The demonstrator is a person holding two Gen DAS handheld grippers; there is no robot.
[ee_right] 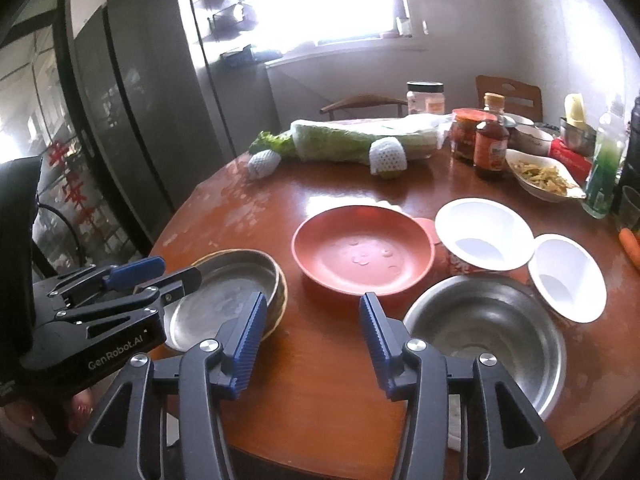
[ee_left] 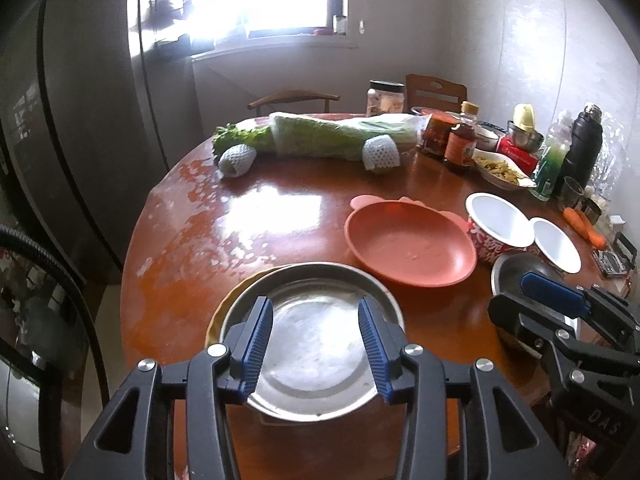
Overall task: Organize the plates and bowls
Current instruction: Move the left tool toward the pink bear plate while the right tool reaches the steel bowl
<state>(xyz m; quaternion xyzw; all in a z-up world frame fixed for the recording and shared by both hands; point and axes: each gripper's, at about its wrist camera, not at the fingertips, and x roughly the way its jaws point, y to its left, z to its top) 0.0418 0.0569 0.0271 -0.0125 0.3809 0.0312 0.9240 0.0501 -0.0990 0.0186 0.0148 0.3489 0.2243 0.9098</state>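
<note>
As laid round pink plate (ee_right: 362, 256): steel pan (ee_left: 316, 344) under unclenched, empty left gripper (ee_left: 316, 344); steel bowl (ee_right: 486, 334) beside unclenched, empty right gripper (ee_right: 313, 344); two white bowls (ee_right: 484, 234) alongside.

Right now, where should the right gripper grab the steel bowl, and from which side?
Probably pinch the near rim of the steel bowl, coming down from above with one finger inside. It sits upright and empty, walls sloping to a thin lip; the right gripper hangs open just left of it.
</note>
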